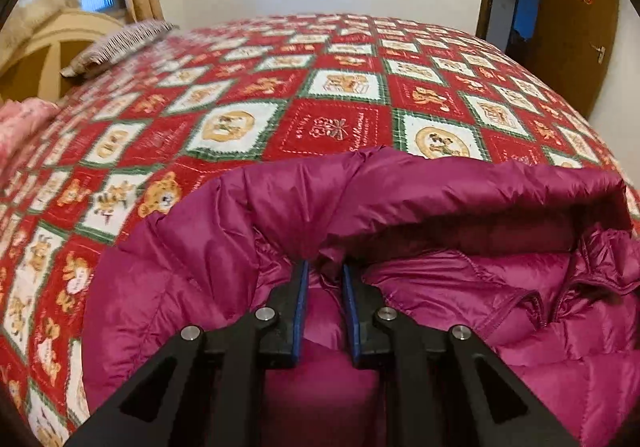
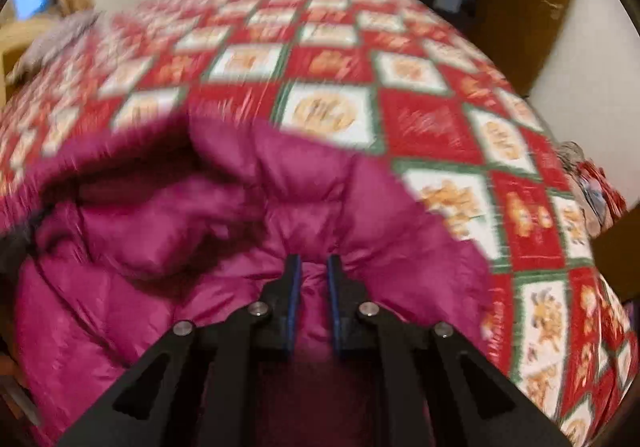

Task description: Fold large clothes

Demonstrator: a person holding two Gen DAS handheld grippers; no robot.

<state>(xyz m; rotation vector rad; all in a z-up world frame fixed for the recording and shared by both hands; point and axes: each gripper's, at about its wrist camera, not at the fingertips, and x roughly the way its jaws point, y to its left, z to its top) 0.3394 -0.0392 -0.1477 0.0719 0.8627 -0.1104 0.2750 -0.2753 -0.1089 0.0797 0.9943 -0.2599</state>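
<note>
Pinching magenta jacket [image 1: 400, 215] folds, left tool [image 1: 325, 267], right tool [image 2: 314, 261], on bedspread [image 1: 328, 87]

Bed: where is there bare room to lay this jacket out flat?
Free: the quilt beyond the jacket, out to the far wall. Crowded: the left edge, with a pillow and pink bedding; clutter by the right edge.

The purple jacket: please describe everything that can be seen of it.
The purple jacket is a shiny, quilted, puffy coat, bunched up on the red patterned bedspread. A zipper edge shows on one side. The left gripper and the right gripper each pinch a gathered fold between their fingers.
</note>
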